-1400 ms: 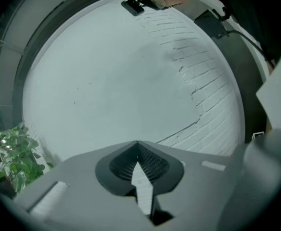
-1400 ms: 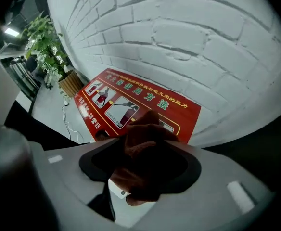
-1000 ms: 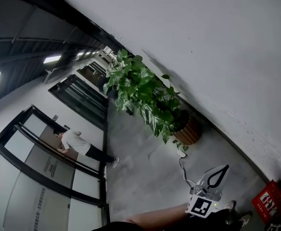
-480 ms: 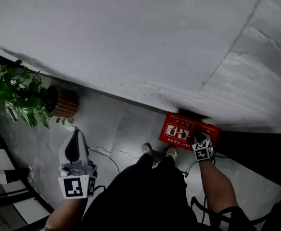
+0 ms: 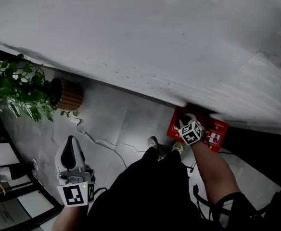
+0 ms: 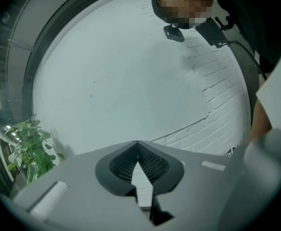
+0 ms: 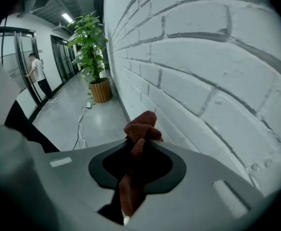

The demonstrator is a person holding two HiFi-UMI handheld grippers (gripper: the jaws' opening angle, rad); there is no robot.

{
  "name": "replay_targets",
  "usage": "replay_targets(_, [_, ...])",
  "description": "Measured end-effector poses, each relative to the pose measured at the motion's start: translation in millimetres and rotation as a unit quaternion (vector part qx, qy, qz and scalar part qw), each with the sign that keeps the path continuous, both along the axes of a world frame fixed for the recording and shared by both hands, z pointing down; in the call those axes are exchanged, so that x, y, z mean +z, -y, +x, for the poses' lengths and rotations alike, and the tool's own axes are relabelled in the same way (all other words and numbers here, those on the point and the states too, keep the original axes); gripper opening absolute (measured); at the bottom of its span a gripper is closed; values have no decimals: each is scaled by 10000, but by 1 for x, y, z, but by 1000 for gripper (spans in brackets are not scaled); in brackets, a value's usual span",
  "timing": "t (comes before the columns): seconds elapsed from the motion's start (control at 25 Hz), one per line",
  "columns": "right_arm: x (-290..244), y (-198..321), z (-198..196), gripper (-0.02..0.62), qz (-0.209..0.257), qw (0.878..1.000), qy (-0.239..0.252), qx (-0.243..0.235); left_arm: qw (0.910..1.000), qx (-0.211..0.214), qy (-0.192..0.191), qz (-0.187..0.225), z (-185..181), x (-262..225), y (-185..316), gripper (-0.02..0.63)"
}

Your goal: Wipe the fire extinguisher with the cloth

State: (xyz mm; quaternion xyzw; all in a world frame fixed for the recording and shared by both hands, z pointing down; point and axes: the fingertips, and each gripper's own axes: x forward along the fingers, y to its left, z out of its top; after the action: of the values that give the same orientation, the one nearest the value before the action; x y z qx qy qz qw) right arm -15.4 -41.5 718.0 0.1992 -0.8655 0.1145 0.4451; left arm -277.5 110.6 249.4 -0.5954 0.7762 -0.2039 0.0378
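Note:
A red fire extinguisher box (image 5: 216, 134) with picture labels stands on the floor at the foot of the white brick wall (image 5: 155, 42). My right gripper (image 5: 185, 121) hangs over the box's left part and points steeply down. It is shut on a brown-red cloth (image 7: 141, 129), which bunches above the right gripper (image 7: 139, 137) tips and trails down between the jaws. No extinguisher body shows in any view. My left gripper (image 5: 71, 139) is at the lower left, far from the box. The left gripper (image 6: 137, 143) is shut with nothing in it and faces the wall.
A leafy plant (image 5: 15, 93) in a wicker pot (image 5: 69, 94) stands at the left by the wall. A white cable (image 5: 102, 143) snakes over the grey floor. My shoes (image 5: 152, 142) are just left of the box. Another person (image 7: 37, 73) stands by glass doors down the corridor.
The head view swung from the corridor down to the floor by the wall. My right gripper shifted left over the red box with the cloth. The left gripper drifted slightly.

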Motion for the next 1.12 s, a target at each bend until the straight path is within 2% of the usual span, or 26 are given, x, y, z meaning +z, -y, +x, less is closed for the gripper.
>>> replay_targets(0.12, [12,-6,-11,69,-170,9998,-9,-138,9998,168,33,-31,8,3,6,0])
replay_targets(0.24, [25,-10,-10,71,-317,9993,-159,-84,9962,805,-238,-215,38,34,35,0])
replay_targets(0.32, [34,-16,-8,71,-424,9988,-259,-42,9895,1331,-315,-468,69,66,59,0])
replay_targets(0.44, [50,-21,2,71,-545,9980,-334,18,9768,1862,-212,-1031,106,112,92,0])
replay_targets(0.6, [53,-20,8,71,-343,9989,-321,-71,9685,2332,-190,-848,136,114,130,0])
replay_targets(0.76, [51,-20,21,71,-389,9985,-374,114,9632,2559,-142,-808,150,100,138,0])
replay_targets(0.96, [48,-23,73,70,-620,9952,-448,604,9579,2773,-78,-738,168,88,151,0])
replay_targets(1.12, [46,-26,125,69,-674,9916,-596,925,9532,2943,-198,-669,192,87,165,0])
